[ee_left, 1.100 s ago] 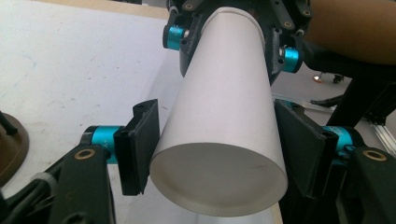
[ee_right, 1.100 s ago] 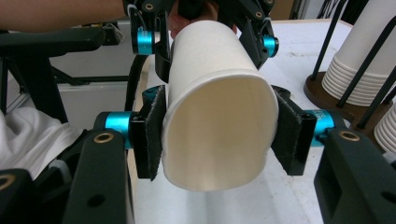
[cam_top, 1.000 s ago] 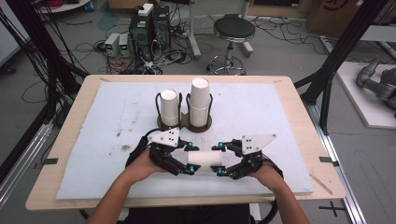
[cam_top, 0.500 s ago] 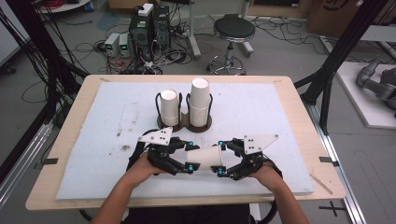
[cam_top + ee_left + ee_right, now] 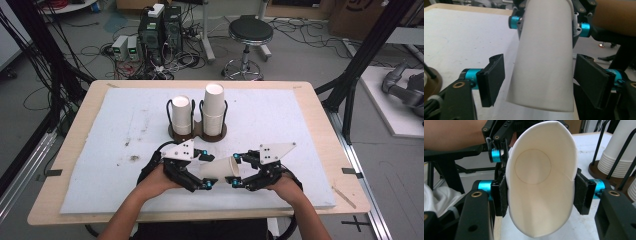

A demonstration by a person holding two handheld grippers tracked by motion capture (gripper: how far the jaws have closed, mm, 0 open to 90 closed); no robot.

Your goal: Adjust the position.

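A: What's hard to make out here?

B: In the left gripper view the paper cup [image 5: 544, 57] runs off the top edge, so its far end is cut off, and the holder [image 5: 430, 83] is only a brown sliver at the left border. From above, the hands cover the rear of both tools.

A: And the left gripper [image 5: 202, 170]?

B: Released. Its jaws have just been opening; the cup's closed end is between them, with a clear gap on each side and neither pad touching it.

A: The right gripper [image 5: 234, 172]?

B: Clamped on the cup's open end. Its jaws have just been closing, and in the right gripper view both pads press the rim [image 5: 541, 182], which is squeezed into a tall oval.

A: Where is the cup overall?

B: Lying sideways between the two tools, over the near part of the white mat [image 5: 300, 120], in front of the holder with two cup stacks [image 5: 197, 117]
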